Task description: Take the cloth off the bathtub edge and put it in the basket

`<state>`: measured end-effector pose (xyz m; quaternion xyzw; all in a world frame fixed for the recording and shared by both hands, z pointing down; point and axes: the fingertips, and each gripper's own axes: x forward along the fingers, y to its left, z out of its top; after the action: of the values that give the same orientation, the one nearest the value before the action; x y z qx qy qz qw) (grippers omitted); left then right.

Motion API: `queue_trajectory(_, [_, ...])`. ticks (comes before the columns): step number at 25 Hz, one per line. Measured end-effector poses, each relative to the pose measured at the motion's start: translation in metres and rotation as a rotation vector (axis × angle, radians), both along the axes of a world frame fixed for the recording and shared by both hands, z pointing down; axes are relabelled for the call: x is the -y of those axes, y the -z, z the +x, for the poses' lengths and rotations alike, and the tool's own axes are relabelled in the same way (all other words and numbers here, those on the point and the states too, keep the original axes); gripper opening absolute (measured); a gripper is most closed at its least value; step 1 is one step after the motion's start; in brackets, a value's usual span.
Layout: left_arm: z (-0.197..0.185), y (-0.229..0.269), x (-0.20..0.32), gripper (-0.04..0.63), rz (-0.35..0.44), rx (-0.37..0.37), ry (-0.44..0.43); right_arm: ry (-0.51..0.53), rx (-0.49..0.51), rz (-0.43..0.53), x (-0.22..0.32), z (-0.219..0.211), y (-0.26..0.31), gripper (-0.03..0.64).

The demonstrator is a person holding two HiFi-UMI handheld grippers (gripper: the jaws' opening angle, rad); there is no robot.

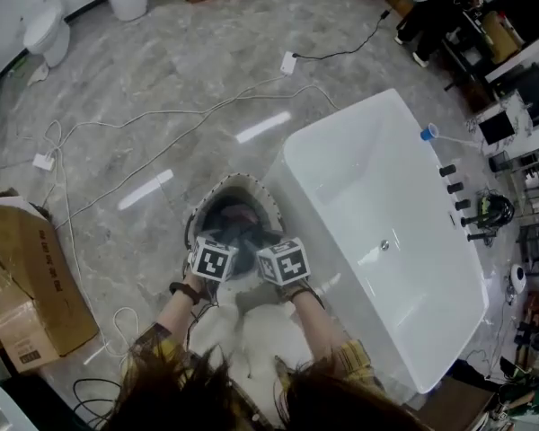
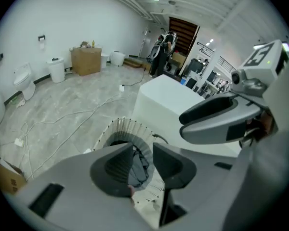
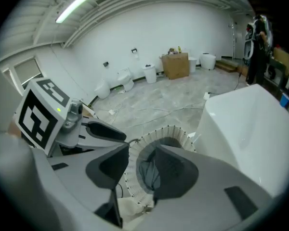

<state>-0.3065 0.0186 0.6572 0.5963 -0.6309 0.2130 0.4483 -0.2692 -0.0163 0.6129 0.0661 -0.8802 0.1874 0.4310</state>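
Our left hand-held gripper (image 2: 143,152) and right hand-held gripper (image 3: 140,158) hang side by side, jaws apart and empty, with the cloth (image 1: 238,227) directly below, inside the basket (image 1: 243,180).

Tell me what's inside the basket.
A crumpled dark grey cloth lies in the white basket. The cloth covers the basket's bottom; the open left gripper and right gripper above hide its near rim in the head view.

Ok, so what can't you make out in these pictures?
Gripper views: the jaws of the left gripper and right gripper hide most of the cloth and the floor of the basket.
Head view: both grippers cover the basket's near rim.
Head view: dark fittings beside the bathtub too small to identify.
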Motion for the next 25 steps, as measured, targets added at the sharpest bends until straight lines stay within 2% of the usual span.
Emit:
queue_trajectory(5, [0.007, 0.078, 0.010, 0.129, 0.138, 0.041, -0.001, 0.016, 0.123, 0.095, -0.002, 0.001, 0.092, 0.183])
queue_trajectory(9, [-0.007, 0.161, 0.032, 0.123, 0.309, 0.083, 0.017, -0.004, 0.255, 0.211, 0.012, -0.010, 0.166, 0.183])
queue_trajectory(13, [0.003, 0.247, 0.032, 0.070, 0.488, 0.094, 0.059, -0.086, 0.431, 0.205, 0.008, 0.011, 0.242, 0.183])
queue_trajectory(16, [0.005, 0.301, 0.026, 0.061, 0.607, 0.119, 0.075, -0.129, 0.591, 0.186, 0.000, 0.021, 0.294, 0.183])
queue_trajectory(21, [0.018, 0.376, 0.010, 0.044, 0.761, 0.168, 0.047, -0.101, 0.769, 0.210, -0.019, 0.036, 0.363, 0.171])
queue_trajectory(23, [0.027, 0.401, 0.001, 0.043, 0.811, 0.179, 0.021, -0.095, 0.822, 0.229, -0.026, 0.044, 0.384, 0.084])
queue_trajectory(25, [0.034, 0.425, -0.008, 0.043, 0.868, 0.186, 0.008, -0.115, 0.869, 0.263, -0.030, 0.052, 0.402, 0.084])
